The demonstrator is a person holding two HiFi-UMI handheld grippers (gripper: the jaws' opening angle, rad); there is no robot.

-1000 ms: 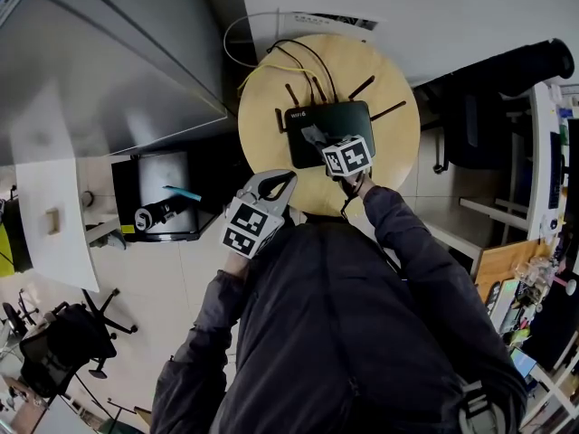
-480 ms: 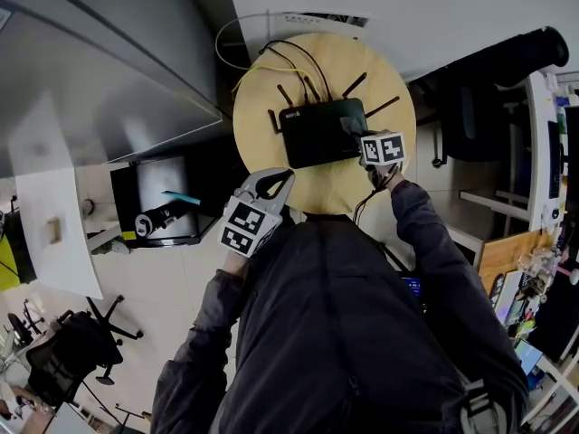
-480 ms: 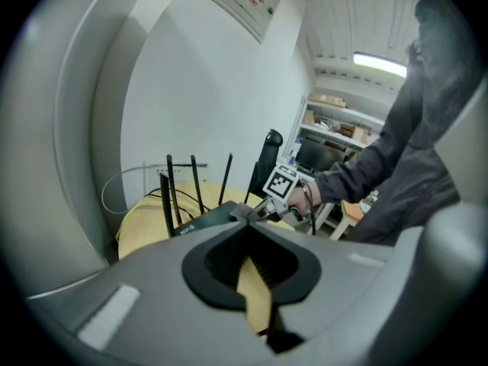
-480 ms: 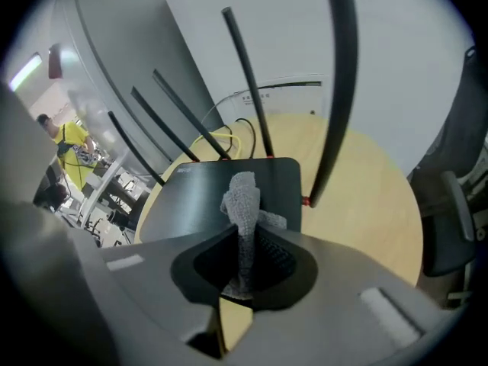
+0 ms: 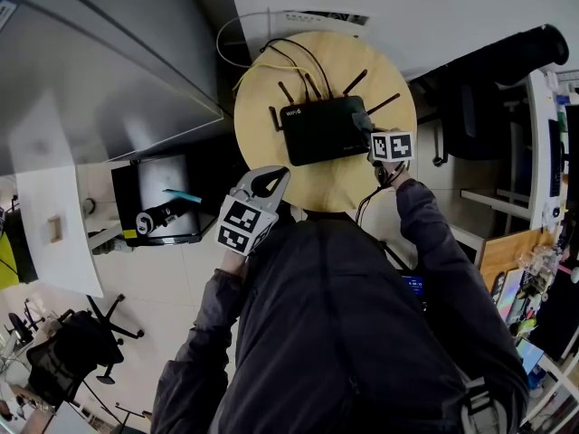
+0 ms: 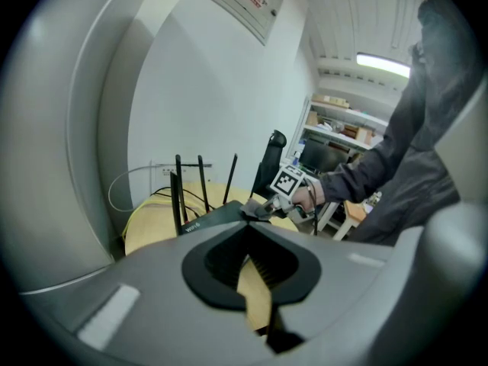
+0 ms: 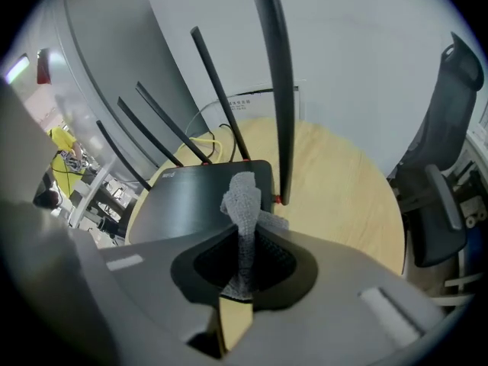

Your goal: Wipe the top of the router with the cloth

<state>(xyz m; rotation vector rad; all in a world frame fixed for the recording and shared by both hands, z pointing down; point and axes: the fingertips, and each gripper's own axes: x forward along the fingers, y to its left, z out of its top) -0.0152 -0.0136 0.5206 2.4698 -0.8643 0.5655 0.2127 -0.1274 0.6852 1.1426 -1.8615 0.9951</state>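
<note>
Right claw [image 7: 244, 239] around one cloth [image 7: 242, 193] on one router [image 7: 194, 198]; left claw [image 6: 245, 244] closed.

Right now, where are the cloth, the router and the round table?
cloth [image 7: 242, 197]: right gripper view, its bunched end lying on the router.
router [image 5: 324, 129]: head view, middle of its black top.
table [image 5: 339, 186]: head view, bare wood near the person.

right claw [image 7: 242, 274] | clamped on cloth [image 7: 243, 204] | cloth tip on router [image 7: 191, 202] top

On the table [image 5: 336, 186], cloth [image 7: 242, 197] lies atop router [image 5: 322, 131].
</note>
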